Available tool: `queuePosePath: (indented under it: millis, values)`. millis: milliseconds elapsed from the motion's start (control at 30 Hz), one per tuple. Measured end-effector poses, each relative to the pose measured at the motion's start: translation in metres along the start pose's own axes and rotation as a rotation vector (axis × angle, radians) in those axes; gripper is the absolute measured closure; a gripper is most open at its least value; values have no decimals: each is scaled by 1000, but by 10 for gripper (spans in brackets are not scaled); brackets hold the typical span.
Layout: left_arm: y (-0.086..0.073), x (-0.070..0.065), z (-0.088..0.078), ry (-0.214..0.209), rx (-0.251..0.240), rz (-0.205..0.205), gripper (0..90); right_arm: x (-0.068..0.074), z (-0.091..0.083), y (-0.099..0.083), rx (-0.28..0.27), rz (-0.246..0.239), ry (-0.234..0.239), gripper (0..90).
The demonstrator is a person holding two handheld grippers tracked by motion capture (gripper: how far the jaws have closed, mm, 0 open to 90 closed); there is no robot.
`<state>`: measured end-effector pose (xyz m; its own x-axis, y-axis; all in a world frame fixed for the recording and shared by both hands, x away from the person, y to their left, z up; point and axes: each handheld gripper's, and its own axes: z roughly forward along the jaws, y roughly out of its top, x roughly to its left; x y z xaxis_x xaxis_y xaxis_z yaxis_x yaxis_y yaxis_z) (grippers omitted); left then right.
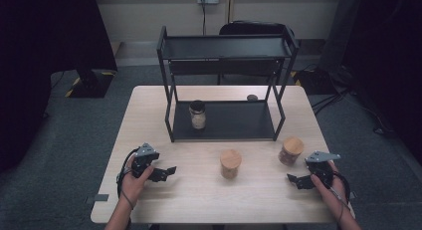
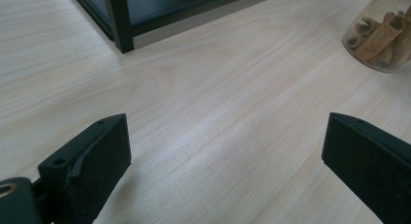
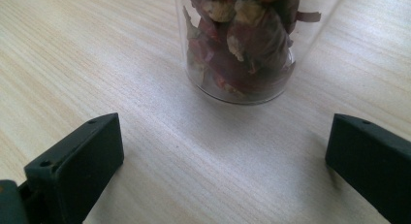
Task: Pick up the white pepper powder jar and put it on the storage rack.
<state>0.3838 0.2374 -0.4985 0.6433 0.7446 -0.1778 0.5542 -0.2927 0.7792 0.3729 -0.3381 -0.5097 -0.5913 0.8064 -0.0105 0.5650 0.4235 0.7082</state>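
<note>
One jar (image 1: pixel 197 114) sits on the rack (image 1: pixel 224 121) lower shelf | two jars left on table (image 1: pixel 149 115): middle (image 1: pixel 230 163), right (image 1: pixel 290 150) | left gripper (image 1: pixel 163 172), right gripper (image 1: pixel 297 180) both wide, empty | I judge right jar next.

The high view looks forward and down over the whole counter (image 1: pixel 149 105). Each tool view sits low, close to the counter, shared with the high view.
</note>
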Motion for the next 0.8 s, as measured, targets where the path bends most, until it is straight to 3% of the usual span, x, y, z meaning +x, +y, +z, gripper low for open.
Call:
queuePosePath:
  millis: [800]
  values:
    - [-16,5,-20,37,34,22,32,0,0,0,0,0,0,0]
